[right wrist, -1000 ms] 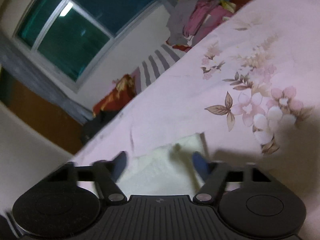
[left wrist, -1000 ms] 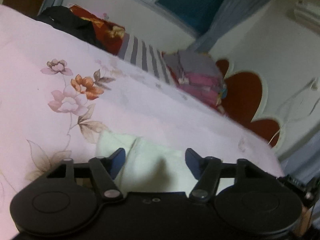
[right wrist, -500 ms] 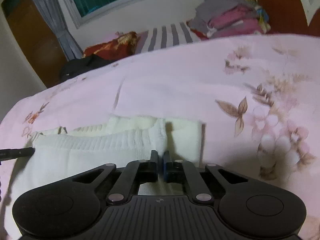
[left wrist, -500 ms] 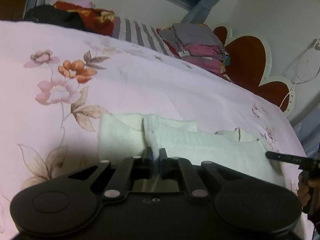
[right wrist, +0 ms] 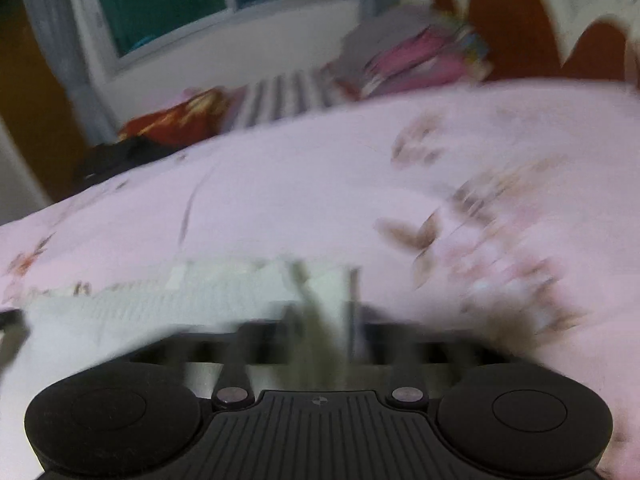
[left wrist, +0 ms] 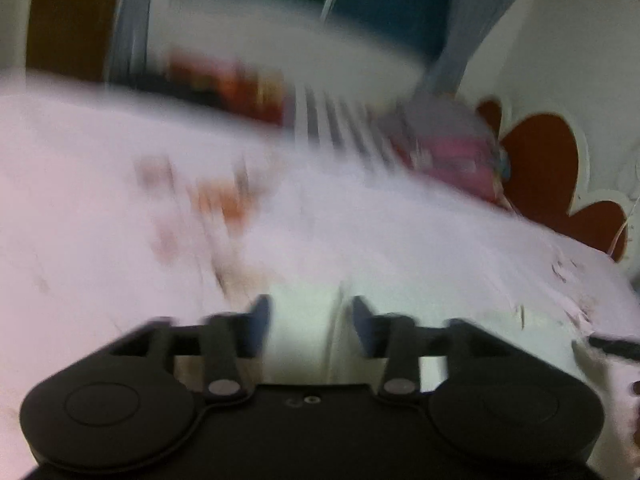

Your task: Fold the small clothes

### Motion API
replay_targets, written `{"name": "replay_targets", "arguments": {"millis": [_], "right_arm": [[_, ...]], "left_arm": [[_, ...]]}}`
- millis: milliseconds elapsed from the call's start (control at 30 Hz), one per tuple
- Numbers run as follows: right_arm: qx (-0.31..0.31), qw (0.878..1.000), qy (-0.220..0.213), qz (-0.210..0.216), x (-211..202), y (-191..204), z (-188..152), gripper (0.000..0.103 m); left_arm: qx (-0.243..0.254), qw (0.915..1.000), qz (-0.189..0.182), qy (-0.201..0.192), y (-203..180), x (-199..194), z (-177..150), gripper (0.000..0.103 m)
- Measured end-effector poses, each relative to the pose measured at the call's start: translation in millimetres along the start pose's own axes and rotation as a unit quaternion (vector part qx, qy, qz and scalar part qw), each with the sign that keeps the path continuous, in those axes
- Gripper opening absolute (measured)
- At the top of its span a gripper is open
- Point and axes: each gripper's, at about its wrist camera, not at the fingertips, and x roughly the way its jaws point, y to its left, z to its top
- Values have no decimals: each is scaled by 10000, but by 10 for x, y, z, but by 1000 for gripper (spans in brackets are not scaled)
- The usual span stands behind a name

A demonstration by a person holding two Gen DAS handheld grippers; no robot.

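garment: cream cloth, ribbed knit, matt
bedsheet: pink cloth, flower print, smooth, matt
left tool: black plastic, matt
right tool: black plastic, ridged, matt

The folded garment lies on the bed, at its near edge. Behind the garment, along the bed's far side, sit a heap of clothes, a striped cloth and a stack of folded clothes; a window stands behind those.

A home bedroom — floral pink bedsheet, curtained window, clothes pile by the headboard.
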Motion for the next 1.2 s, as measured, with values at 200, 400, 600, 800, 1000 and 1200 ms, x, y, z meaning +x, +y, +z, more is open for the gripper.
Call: {"name": "replay_targets", "arguments": {"millis": [200,400,600,800,1000,1200], "right_arm": [[-1131,9844,194,1337,-13,920,-179,52],[-1251,9805,590,1393,259,1053,-312,50],[-314,9982,379,332,226,144,-164,50],[-560,9953,72,789,-82,431,-75,50],[-1498,9754,564,1515,-108,1042,-507,50],[-1347,9890,345,503,-153,724,-634,50]], "left_arm": [[1188,9827,-1270,638,-990,142,-188,78],[1522,9848,-513,659,-972,363,-330,82],[1046,9926,18,613,-252,301,-302,88],[1089,9940,-20,51,-572,-50,-282,89],[1491,9843,-787,527,-1128,-14,-587,88],[1472,9870,-118,630,-855,-52,-732,85]]}}
